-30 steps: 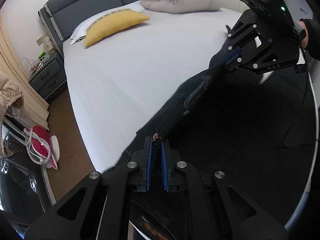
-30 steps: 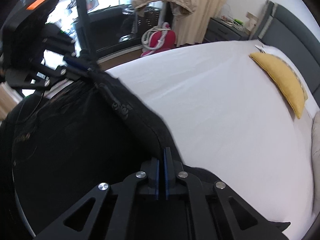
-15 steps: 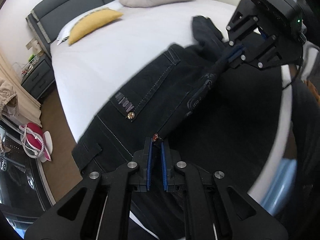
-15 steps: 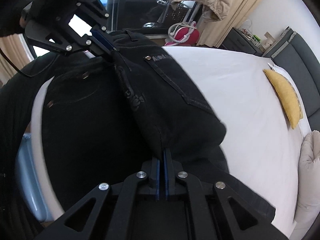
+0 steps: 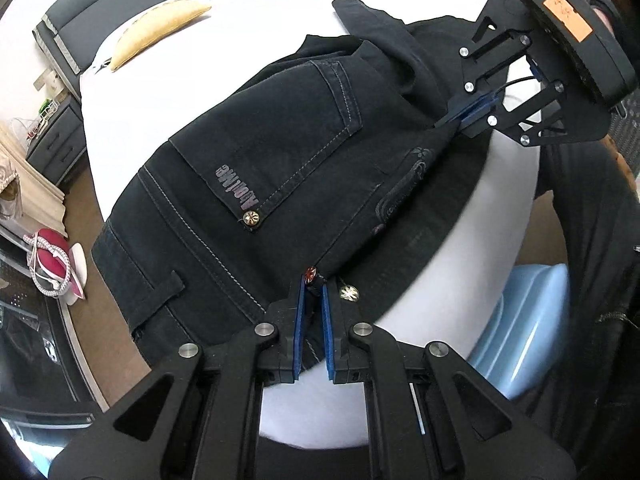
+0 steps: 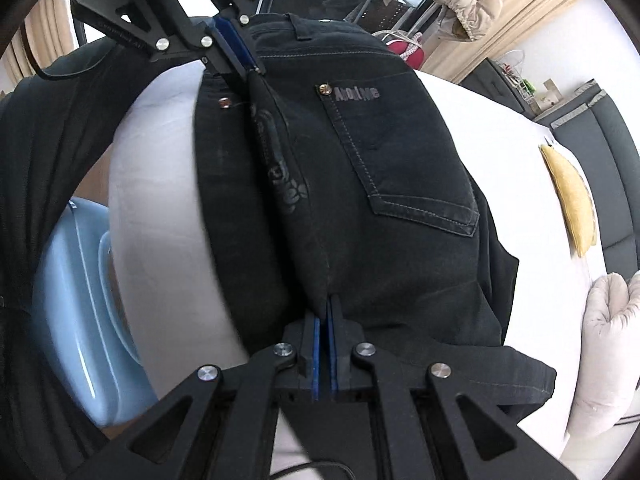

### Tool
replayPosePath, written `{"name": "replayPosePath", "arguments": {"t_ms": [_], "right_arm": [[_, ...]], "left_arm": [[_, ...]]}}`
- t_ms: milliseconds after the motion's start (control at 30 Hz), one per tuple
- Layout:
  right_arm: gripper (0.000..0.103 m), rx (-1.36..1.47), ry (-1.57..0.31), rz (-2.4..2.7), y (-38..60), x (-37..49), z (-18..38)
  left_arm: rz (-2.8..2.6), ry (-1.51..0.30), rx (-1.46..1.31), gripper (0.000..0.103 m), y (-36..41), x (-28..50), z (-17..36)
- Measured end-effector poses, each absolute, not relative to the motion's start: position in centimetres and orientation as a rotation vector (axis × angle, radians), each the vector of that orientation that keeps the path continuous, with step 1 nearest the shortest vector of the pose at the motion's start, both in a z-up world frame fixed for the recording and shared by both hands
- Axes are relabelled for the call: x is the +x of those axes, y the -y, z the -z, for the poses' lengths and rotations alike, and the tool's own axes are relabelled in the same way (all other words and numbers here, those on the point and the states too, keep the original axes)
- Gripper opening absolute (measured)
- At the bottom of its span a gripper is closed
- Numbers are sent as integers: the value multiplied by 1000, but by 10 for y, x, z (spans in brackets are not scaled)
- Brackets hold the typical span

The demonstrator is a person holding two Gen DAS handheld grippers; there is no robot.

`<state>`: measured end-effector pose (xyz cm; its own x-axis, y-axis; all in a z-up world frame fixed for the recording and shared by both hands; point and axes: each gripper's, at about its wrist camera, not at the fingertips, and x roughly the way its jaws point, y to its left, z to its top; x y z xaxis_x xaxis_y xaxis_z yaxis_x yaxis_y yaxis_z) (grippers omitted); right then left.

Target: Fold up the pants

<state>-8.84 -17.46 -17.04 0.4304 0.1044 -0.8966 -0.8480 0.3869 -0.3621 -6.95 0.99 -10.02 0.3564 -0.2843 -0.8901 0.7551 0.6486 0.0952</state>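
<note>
Both claws, left [image 5: 311, 292] and right [image 6: 325, 312], pinch the pants [image 5: 280, 152] mid-frame; denim looks heavy and limp, best held along the seam.

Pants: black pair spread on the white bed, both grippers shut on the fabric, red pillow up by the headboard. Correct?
Not quite: the pillow is yellow, not red, as the left wrist view shows. The rest holds: the black pants lie on the white bed, with the left gripper and the right gripper both shut on the fabric.
</note>
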Motion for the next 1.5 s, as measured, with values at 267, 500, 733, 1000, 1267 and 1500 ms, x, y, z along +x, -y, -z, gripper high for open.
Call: {"name": "replayPosePath", "arguments": {"t_ms": [267, 500, 733, 1000, 1267, 1500], "right_arm": [[4, -1005, -911, -685, 165, -99, 173], [5, -1016, -908, -656, 157, -103, 179], [5, -1019, -921, -634, 151, -105, 188], [7, -983, -943, -586, 144, -93, 202], [8, -962, -941, -544, 140, -92, 206], [10, -836, -951, -472, 147, -88, 204]], "left_arm": [[729, -1000, 582, 7, -5, -83, 102], [731, -1017, 571, 7, -11, -81, 101], [696, -1049, 520, 11, -20, -72, 107], [682, -1140, 381, 17, -42, -61, 83], [711, -1066, 159, 17, -16, -30, 41], [667, -1166, 106, 17, 29, 5, 117]]}}
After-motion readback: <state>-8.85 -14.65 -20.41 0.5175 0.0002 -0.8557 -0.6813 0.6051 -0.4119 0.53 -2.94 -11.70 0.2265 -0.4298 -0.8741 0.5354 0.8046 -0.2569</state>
